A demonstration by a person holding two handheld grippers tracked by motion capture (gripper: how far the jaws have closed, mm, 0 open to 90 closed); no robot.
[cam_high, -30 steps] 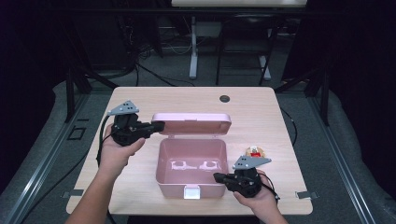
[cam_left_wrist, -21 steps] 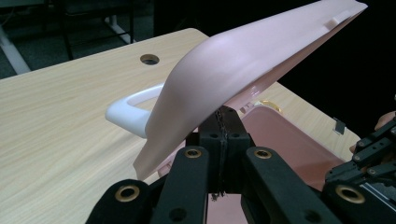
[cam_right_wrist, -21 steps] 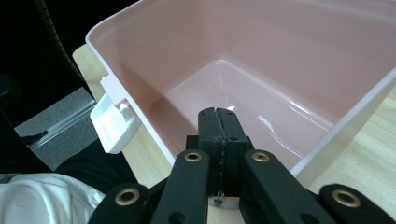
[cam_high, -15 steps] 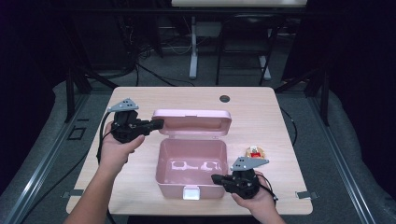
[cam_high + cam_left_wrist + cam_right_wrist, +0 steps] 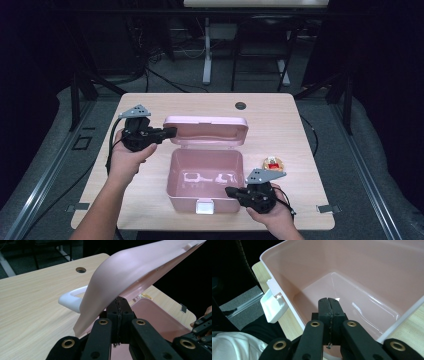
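Lid-opening looks like the step in hand, judging by the high view: the pink storage box sits at lower centre of the frame with its lid swung up and back, the left gripper poking at the lid's left end from mid-left, and the right gripper parked against the box's front right corner at the bottom. A small red-and-orange object, too tiny to name, lies just right of the box, so my guess is the next move means letting the lid rest and going for that item. Left gripper view: its jaws are pressed together with nothing between them, tips tucked right under the lid's edge, propping rather than pinching; the white handle shows mid-left. Right gripper view: jaws together too, empty, pointing over the rim into the bare box, white latch at left.
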